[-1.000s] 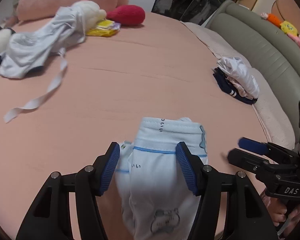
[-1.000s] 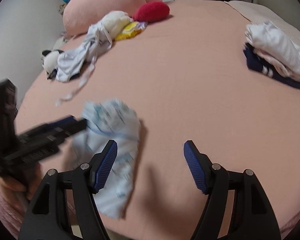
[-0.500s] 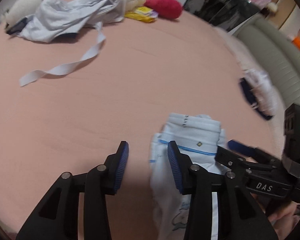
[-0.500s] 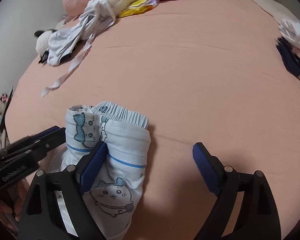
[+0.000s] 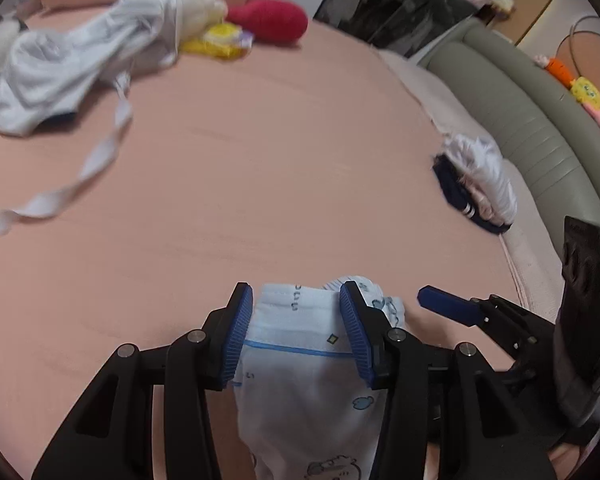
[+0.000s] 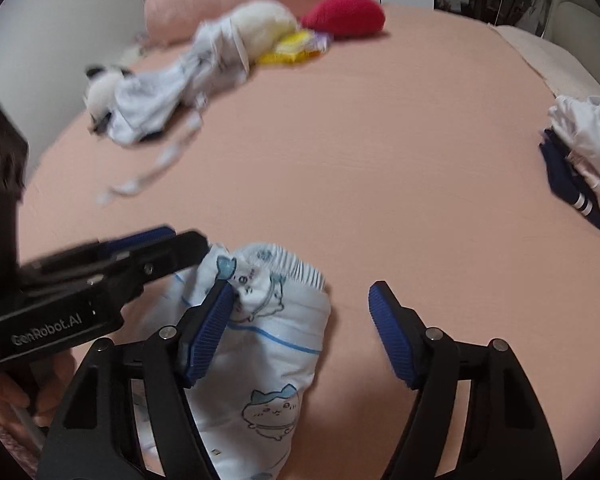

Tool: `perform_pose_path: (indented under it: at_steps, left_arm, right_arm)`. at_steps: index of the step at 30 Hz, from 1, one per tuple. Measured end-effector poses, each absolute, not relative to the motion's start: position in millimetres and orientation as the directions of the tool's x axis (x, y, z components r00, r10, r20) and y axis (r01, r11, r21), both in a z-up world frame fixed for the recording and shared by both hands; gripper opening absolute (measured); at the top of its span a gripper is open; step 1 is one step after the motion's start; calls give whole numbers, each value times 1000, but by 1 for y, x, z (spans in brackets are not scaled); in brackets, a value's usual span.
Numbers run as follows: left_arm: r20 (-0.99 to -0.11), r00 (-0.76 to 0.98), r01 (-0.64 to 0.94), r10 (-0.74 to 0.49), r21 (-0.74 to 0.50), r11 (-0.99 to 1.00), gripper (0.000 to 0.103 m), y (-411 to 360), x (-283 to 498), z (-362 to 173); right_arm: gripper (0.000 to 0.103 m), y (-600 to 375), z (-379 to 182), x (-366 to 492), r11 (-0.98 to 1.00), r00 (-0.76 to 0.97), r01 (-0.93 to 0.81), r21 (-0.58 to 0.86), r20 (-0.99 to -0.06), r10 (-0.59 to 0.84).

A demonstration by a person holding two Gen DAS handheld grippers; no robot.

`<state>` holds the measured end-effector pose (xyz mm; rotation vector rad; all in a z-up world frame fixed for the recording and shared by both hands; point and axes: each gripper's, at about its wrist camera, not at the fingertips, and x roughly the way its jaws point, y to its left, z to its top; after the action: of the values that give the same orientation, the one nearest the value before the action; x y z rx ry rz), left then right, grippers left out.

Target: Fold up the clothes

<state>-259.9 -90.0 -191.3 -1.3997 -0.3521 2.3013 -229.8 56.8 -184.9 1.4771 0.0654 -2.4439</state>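
Pink bedsheet (image 5: 260,184) beside grey padded headboard (image 5: 512,112)

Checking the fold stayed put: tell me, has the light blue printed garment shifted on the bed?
Cannot tell: the light blue printed garment changes place against the folded pile, but both cameras moved.

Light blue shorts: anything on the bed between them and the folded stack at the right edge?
Nothing visible. Only bare pink sheet lies between the light blue shorts and the folded stack. The loose white garment and toys sit far off to the other side.
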Motion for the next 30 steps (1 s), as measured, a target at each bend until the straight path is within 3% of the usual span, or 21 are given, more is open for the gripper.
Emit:
perform_pose_path:
  at_steps: [5,11,16,19,22,26,28,30]
  left_arm:
    - [-836,-404,-173,371,-328,-929,60,-95,-260,-206]
    - [-863,-428,-126,268,-236,-963,60,-105,-254,-212]
    - [-839,-434,-71,328,-331,-941,61,-123,-249,-208]
    - [-787,-446,-26,427,-465,-885,59,-141,-242,-199]
    - [-725,-431,-46,537,-577,-815,59,-152,-226,-191]
    - [-713,-395,-62,580,-609,-791,59,-148,-188,-193]
    - [-698,-385,-58,603,-634,-771,56,-147,-169,-198]
    - [-695,-360,-54,622,-651,-758,44,-146,-155,-205]
  right_arm:
    - [79,49,-199,-221,-974,-449,222,42,-883,-140]
    - [80,64,-198,-207,-992,-496,2,127,-861,-111]
    - [80,69,-194,-194,-984,-570,-38,172,-813,-120]
    - [78,80,-179,-183,-972,-591,-52,229,-792,-155]
    - [78,84,-170,-173,-963,-547,4,270,-806,-228]
    - [78,70,-172,-146,-951,-473,108,289,-827,-305]
    - [78,62,-179,-131,-951,-437,144,273,-845,-309]
    - [77,56,-192,-118,-962,-406,151,229,-873,-272]
